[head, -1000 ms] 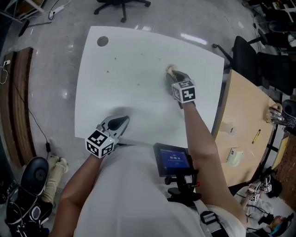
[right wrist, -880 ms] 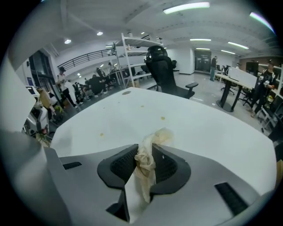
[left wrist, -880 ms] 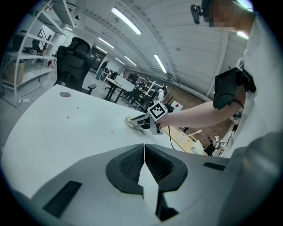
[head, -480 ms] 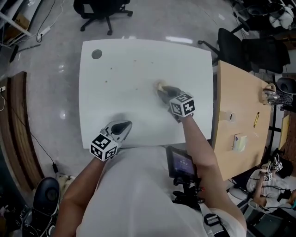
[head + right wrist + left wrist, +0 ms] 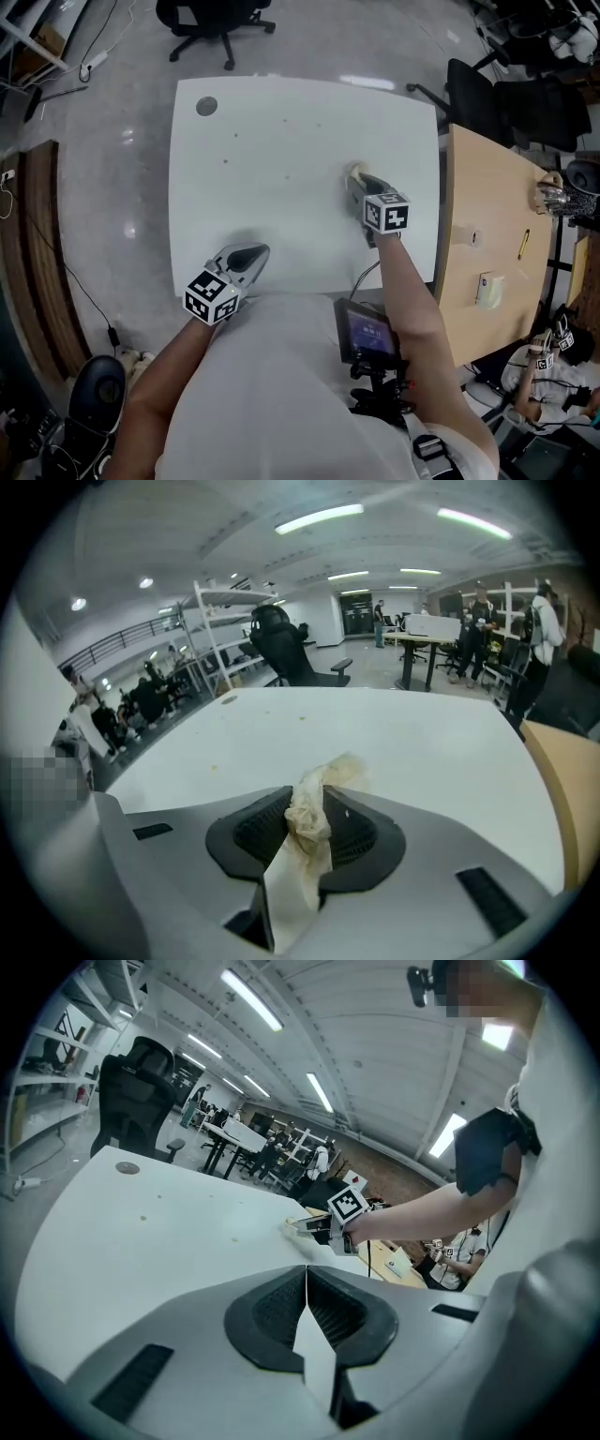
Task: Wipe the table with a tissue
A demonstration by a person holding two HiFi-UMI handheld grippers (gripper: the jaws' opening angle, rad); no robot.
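Note:
A stained, crumpled tissue (image 5: 314, 808) is pinched between the jaws of my right gripper (image 5: 307, 829), which is shut on it. In the head view the right gripper (image 5: 361, 187) presses the tissue (image 5: 355, 172) onto the white table (image 5: 272, 187) right of its middle. My left gripper (image 5: 246, 255) rests shut at the table's near edge, nothing between its jaws (image 5: 305, 1299). From the left gripper view the right gripper (image 5: 314, 1230) and tissue (image 5: 292, 1228) show across the tabletop. Small brown specks (image 5: 235, 136) dot the far left part of the table.
A round grey cable hole (image 5: 206, 106) sits at the table's far left corner. A wooden desk (image 5: 487, 244) with small items adjoins the right side. Office chairs (image 5: 217, 21) stand beyond the table and at the right (image 5: 487, 89). A device (image 5: 366, 330) hangs at my chest.
My right gripper slid the tissue over the table, toward the left and then back toward the right. The left gripper stayed at the near edge.

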